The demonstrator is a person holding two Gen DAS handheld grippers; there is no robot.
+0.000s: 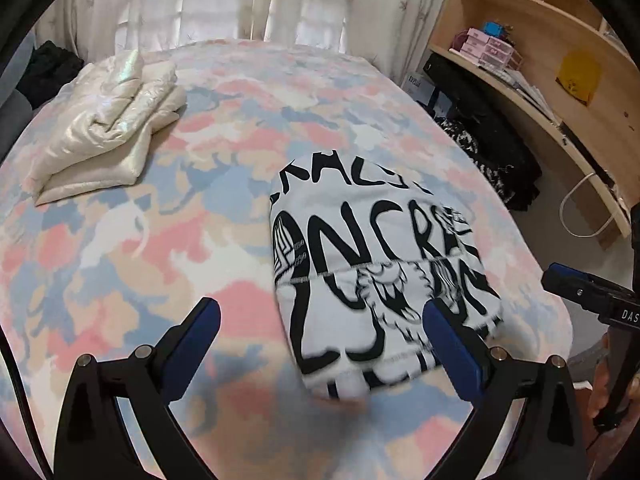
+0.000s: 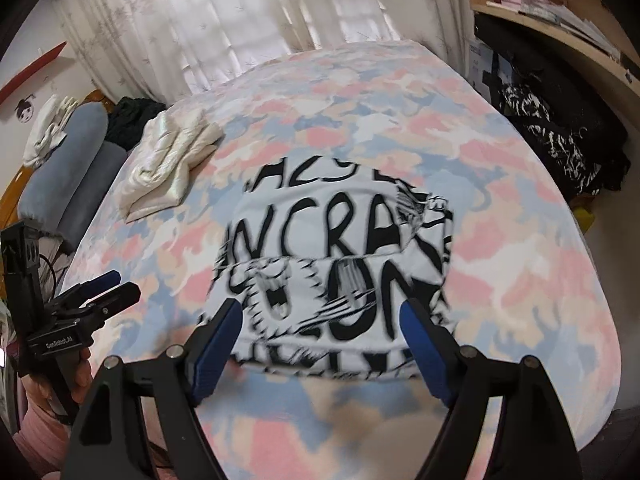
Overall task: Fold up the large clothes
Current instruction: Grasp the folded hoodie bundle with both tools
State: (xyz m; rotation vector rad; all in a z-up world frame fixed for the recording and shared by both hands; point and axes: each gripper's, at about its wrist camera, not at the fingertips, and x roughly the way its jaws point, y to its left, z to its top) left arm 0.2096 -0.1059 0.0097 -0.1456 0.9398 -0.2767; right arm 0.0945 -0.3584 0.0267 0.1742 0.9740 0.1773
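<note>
— Looking at the left hand-held gripper (image 1: pixel 322 322), what do you see?

— Its two blue fingers (image 1: pixel 202 326) stand far apart. Nothing is between them but air. Below them is the bed (image 1: pixel 168 208). One finger sits in front of the shirt's edge in the picture, but it does not pinch it.

— And the right hand-held gripper (image 2: pixel 322 322)?

— Wide open too. No earlier look is given, so I only say how it stands. Its blue pads (image 2: pixel 218 338) are on each side of the shirt in the picture, up above it. They do not squeeze it. It holds nothing.

— Can each one see the other?

— Yes. From the left camera, the right one pokes in at the right edge. From the right camera, the left one shows at the left edge, with a hand (image 2: pixel 80 364) around its handle.

— Where is the shirt (image 1: pixel 372 264)?

— It lies on the bed, near the close edge, a bit toward the desk (image 1: pixel 532 52) side. The bed cover is pink, blue and cream in patches.

— How does the shirt look?

— White, with big black letters and drawings. It is folded into a fat rectangle. A hem line runs across its middle. The near part is blurry.

— Anything else on the bed?

— A folded cream jacket (image 1: pixel 108 120), shiny and puffy, well apart from the shirt, toward the far left corner.
</note>
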